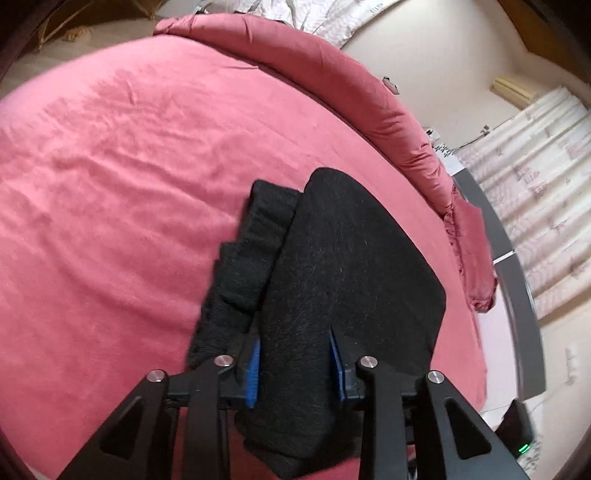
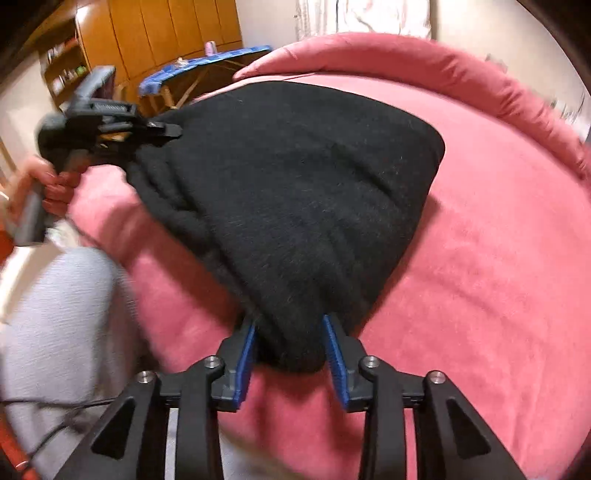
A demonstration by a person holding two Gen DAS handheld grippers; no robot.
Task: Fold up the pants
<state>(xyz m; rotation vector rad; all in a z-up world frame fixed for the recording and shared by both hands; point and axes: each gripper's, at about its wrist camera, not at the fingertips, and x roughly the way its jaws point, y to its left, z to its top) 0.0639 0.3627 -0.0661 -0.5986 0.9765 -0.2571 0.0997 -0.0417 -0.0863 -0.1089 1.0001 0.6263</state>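
A: So, where are the pants (image 1: 332,280)?

B: On the bed (image 1: 110,184), near its right side in the left wrist view. They are black and fuzzy, and already folded at least once. A broad flap lies on top, with a thicker bunched band (image 1: 255,236) showing beside it on the left.

A: And the left tool (image 1: 294,363)?

B: Its jaws are partly apart, with a thick wad of the pants between the blue pads (image 1: 253,373). Both pads press against the cloth, so it has a grip on that end.

A: The right tool (image 2: 289,341)?

B: Much the same. Its blue pads (image 2: 246,363) stand partly apart and pinch a rounded, gathered corner of the pants (image 2: 295,192). From there the cloth spreads out wide across the bed (image 2: 480,277).

A: Can you see one tool from the other camera?

B: Yes. In the right wrist view the left tool (image 2: 162,129) shows at the upper left, its tip at the far corner of the pants. A hand (image 2: 44,184) holds its grey handle.

A: Anything around the bed?

B: A rolled pink cover (image 1: 369,85) runs along the far edge. Beyond it are pale curtains (image 1: 535,184). In the right wrist view there is a wooden wardrobe (image 2: 166,29), and an ironing board (image 2: 207,62) with a blue cover. A grey trouser leg (image 2: 55,314) of the person shows at the lower left, blurred.
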